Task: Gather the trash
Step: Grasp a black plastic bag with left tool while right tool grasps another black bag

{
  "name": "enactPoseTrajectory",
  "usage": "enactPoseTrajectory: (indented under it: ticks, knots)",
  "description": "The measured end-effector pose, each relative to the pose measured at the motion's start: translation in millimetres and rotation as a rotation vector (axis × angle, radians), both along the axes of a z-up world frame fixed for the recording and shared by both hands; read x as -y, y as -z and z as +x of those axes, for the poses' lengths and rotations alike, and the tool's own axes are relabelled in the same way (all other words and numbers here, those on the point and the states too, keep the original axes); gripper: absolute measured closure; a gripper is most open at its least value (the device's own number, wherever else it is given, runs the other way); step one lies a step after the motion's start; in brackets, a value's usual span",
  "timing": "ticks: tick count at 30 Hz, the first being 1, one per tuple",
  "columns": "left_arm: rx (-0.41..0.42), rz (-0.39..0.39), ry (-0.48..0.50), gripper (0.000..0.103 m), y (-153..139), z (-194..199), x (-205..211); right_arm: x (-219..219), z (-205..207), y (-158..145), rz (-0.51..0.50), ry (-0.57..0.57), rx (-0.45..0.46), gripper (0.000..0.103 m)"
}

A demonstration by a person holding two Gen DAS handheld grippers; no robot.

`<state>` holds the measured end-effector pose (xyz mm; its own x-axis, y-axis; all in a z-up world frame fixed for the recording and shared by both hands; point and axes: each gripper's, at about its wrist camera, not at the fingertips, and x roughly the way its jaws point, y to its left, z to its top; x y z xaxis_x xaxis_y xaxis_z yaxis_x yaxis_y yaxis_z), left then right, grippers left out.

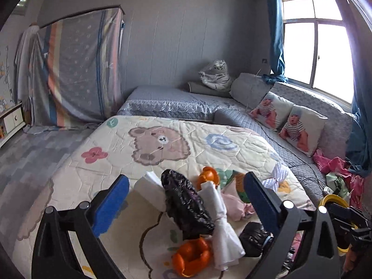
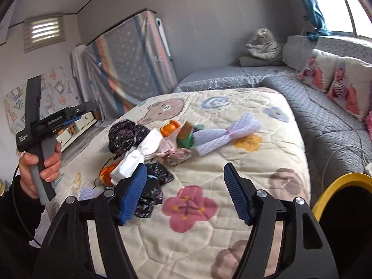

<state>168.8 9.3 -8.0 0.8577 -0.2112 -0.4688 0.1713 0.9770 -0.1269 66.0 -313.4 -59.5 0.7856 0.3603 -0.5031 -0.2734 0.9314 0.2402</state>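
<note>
the trash lies in a loose heap on the bed's cartoon quilt [image 2: 267, 162], and both grippers hang over it with nothing held. the left gripper [image 1: 186, 200] has its jaws spread wide, straddling the heap: between its blue pads sit a crumpled black plastic bag [image 1: 186, 204], a twisted white bag [image 1: 223, 223] lying across the black one, and an orange peel [image 1: 191, 255] at 6 o'clock of them, touching the white bag's flared end. a second orange peel [image 1: 208, 175] lies at 12 o'clock of the heap. the wide stance likely suits a bulky, soft grab, since crushed film needs room before it is squeezed.

the right gripper [image 2: 186, 193] is also spread wide and empty, hovering over bare quilt at 5 o'clock of the heap. its left pad overlaps a small dark wad [image 2: 153, 186], though i cannot tell whether it touches it or merely passes in front.

the yellow-rimmed bin [image 2: 344, 186] sits at 3 o'clock of the right gripper, just beside the bed edge, seemingly placed close so each piece has a short trip.

the right wrist view shows what the left cannot: the person's hand [image 2: 39, 165] gripping the left tool's handle, and a white mesh wrapper [image 2: 227, 132] stretched out at 2 o'clock of the heap beside a green scrap [image 2: 186, 139]. the left wrist view gives the closer look at the heap itself, and shows a pile of pink clothes [image 1: 334, 165] at 3 o'clock on the grey bedding, which seems to be laundry rather than trash.
</note>
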Motion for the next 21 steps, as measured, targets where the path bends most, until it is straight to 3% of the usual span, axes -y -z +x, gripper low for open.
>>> enactPoseTrajectory:
  ticks: [8, 13, 21]
  knots:
    - [-0.090, 0.011, -0.006, 0.008, 40.3, 19.8, -7.2, -47.6, 16.2, 17.7, -0.015, -0.111, -0.087, 0.038]
    - [-0.119, -0.007, 0.005, 0.008, 47.9, 24.8, -4.4, -54.7, 28.8, 26.5, -0.030, -0.098, -0.125, 0.038]
    - [-0.128, 0.026, 0.008, 0.008, 57.0, 26.7, 8.9, -54.9, 36.7, 38.6, -0.023, -0.090, -0.179, 0.039]
